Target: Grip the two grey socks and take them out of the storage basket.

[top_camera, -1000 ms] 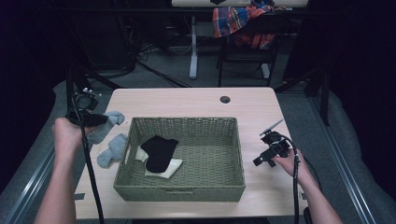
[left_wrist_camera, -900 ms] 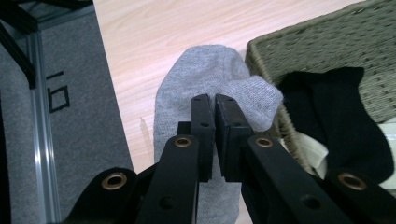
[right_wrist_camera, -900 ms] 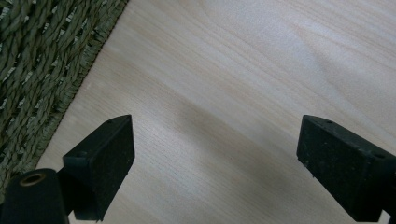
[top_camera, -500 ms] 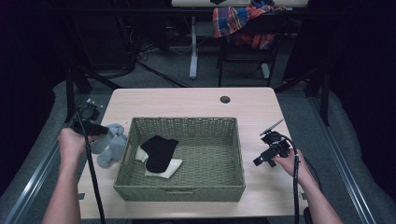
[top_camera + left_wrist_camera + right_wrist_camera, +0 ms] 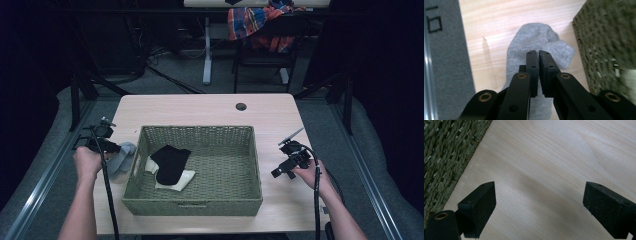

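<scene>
Two socks, black [image 5: 170, 162] and white [image 5: 175, 180], already lie inside the woven basket [image 5: 200, 205] at frame centre. At centre left, outside its wall, the left gripper [image 5: 538, 53] has its jaws together on the grey sock [image 5: 534, 37], pinched for lifting. At centre right, the right gripper [image 5: 539, 195] hangs spread over bare table [image 5: 564, 150], out of the way.

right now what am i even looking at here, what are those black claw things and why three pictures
A person sits at a wooden table with a hand-held two-jaw gripper in each hand. The high view looks down from above; the other two come from cameras riding on the grippers. The left gripper has its jaws together over a grey sock lying beside a woven basket; whether it pinches the cloth is unclear. The right gripper is open above bare wood. In the basket lie a black sock and a white one.
</scene>
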### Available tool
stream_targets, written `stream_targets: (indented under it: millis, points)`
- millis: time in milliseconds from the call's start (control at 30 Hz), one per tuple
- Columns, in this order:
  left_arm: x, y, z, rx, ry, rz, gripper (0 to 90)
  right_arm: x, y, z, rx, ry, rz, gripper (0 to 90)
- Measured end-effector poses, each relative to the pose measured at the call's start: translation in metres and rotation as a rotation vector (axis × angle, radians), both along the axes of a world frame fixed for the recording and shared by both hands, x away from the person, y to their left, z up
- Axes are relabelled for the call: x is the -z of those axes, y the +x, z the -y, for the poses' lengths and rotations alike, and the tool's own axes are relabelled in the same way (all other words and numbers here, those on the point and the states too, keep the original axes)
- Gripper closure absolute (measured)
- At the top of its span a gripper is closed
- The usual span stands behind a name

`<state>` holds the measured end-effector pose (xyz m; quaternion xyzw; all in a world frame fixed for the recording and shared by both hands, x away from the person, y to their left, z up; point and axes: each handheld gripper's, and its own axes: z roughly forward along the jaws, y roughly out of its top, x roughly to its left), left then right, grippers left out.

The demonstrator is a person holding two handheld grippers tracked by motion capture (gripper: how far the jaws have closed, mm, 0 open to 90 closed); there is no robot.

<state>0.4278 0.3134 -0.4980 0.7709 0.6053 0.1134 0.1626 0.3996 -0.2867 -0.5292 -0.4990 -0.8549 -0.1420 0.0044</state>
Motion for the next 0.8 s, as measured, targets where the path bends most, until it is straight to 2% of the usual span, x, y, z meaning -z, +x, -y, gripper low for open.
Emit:
stream_targets:
  millis: [100,133,200,233,267,333,400,467,500,600,633,667,700,767,800]
  points:
    - [0.012,0.001,-0.002,-0.014,-0.01,-0.02,85.4,0.0,0.0,0.0,-0.004,0.001,0.001,11.1]
    - [0.012,0.001,-0.002,-0.014,-0.01,-0.02,83.9,0.001,-0.001,-0.001,0.016,0.012,0.014,11.1]
    - [0.013,0.0,-0.004,-0.015,-0.028,-0.039,81.2,0.002,-0.001,-0.001,0.02,0.012,0.016,11.1]
    - [0.012,0.0,-0.005,-0.018,-0.031,-0.053,75.8,0.002,-0.001,-0.001,0.02,0.013,0.017,11.1]
    - [0.011,-0.001,-0.005,-0.016,-0.03,-0.057,62.3,0.001,0.0,0.0,0.004,0.01,0.008,11.1]
    - [0.008,-0.003,-0.006,-0.029,-0.025,-0.044,52.3,0.0,0.0,0.0,-0.007,0.001,0.001,11.1]
    - [0.002,-0.009,-0.009,-0.042,-0.026,-0.021,46.0,0.002,-0.001,-0.001,0.022,0.014,0.017,11.1]
    - [0.0,-0.01,-0.01,-0.048,-0.025,-0.013,39.0,0.001,0.0,-0.001,0.015,0.014,0.013,11.1]
    - [-0.003,-0.012,-0.011,-0.055,-0.025,-0.01,34.9,-0.001,0.001,0.0,-0.007,-0.005,-0.003,11.1]
    - [-0.011,-0.019,-0.012,-0.066,-0.027,0.013,23.2,0.0,0.0,0.0,-0.003,0.001,0.003,11.1]
    - [-0.014,-0.023,-0.012,-0.064,-0.039,0.018,23.2,0.0,0.0,0.0,-0.003,0.001,0.003,11.1]
    - [-0.017,-0.026,-0.012,-0.064,-0.049,0.024,17.7,0.001,-0.001,0.0,0.018,0.013,0.016,11.1]
    - [-0.022,-0.033,-0.011,-0.07,-0.049,0.029,14.5,0.001,-0.001,0.0,0.018,0.024,0.02,11.1]
    - [-0.026,-0.037,-0.011,-0.079,-0.039,0.033,12.5,0.001,-0.001,0.0,0.017,0.023,0.02,11.1]
    - [-0.03,-0.043,-0.01,-0.073,-0.054,0.042,7.7,-0.001,0.0,0.0,-0.006,0.007,-0.001,11.0]
